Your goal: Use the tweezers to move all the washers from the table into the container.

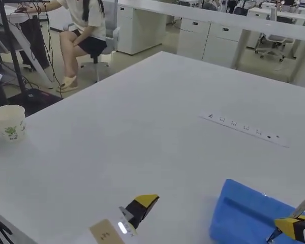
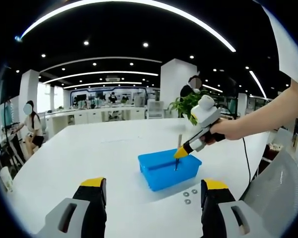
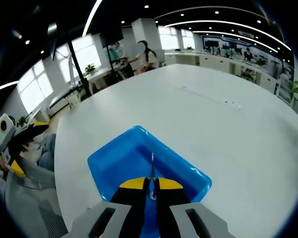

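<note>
The white worktop (image 1: 142, 132) carries a blue container (image 1: 239, 213) near its near edge. Inside the container the right gripper view shows its blue floor and the tips of the tweezers (image 3: 152, 166), which point down into it. Beyond the container much white surface stretches to the far edge, where a paper cup (image 1: 9, 122) stands at the left edge, well apart. The right claw (image 3: 152, 183) hangs over the container with its jaws closed on the tweezers. The left claw (image 2: 155, 183) is wide open and holds nothing. 3 small washers (image 2: 187, 194) lie on the worktop just beside the container, outside it, between its wall and the left claw.
</note>
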Available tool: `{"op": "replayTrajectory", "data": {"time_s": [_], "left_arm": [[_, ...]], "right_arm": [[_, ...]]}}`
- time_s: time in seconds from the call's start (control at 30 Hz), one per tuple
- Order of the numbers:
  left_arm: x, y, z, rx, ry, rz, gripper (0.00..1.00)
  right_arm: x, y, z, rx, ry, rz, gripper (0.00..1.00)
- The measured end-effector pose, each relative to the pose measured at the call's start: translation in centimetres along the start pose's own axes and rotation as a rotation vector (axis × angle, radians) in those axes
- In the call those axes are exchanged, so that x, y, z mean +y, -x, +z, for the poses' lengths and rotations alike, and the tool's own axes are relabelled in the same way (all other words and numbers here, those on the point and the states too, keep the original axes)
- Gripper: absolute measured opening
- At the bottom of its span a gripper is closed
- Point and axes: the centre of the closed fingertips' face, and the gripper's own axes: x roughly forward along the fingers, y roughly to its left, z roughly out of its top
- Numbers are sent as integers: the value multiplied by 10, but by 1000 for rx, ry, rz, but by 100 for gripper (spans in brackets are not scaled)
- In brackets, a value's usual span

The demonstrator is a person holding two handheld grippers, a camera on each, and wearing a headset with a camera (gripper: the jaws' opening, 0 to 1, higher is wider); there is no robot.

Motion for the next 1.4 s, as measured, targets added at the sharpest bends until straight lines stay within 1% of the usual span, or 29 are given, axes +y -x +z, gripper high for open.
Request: {"op": "replayTrajectory", "data": {"time_s": [0.07, 0.13, 0.17, 0.3, 0.37, 0.5, 0.6, 0.77, 0.87, 0.97, 1.07, 1.2, 1.4], "left_arm": [[1, 0, 0, 2, 0, 2, 79], [1, 0, 0, -1, 0, 4, 79], [1, 0, 0, 2, 1, 4, 78], [1, 0, -1, 8, -2, 4, 78], [1, 0, -1, 8, -3, 4, 78], [1, 0, -2, 11, -3, 4, 78], [0, 0, -2, 14, -2, -1, 77], [-1, 0, -3, 19, -2, -4, 76], [-1, 0, -3, 18, -3, -5, 76], [-1, 0, -3, 20, -3, -6, 76], [-1, 0, -3, 19, -4, -5, 75], [-1, 0, -3, 17, -5, -6, 75], [-1, 0, -3, 21, -6, -8, 75]], "right_arm": [[1, 1, -1, 4, 18, -3, 3], [1, 4, -1, -1, 15, -1, 3], [3, 6, 1, -14, 3, 4, 3], [6, 15, 9, -43, 3, 10, 3], [7, 19, 12, -63, -11, 17, 3], [11, 27, 17, -88, -26, 21, 3], [16, 33, 22, -107, -32, 31, 3], [24, 47, 25, -126, -18, 40, 3], [28, 52, 27, -138, -21, 42, 3], [35, 57, 29, -150, -22, 51, 3], [44, 62, 27, -147, -10, 66, 3], [55, 66, 20, -134, -1, 82, 3], [68, 65, 10, -115, 4, 98, 3]]}}
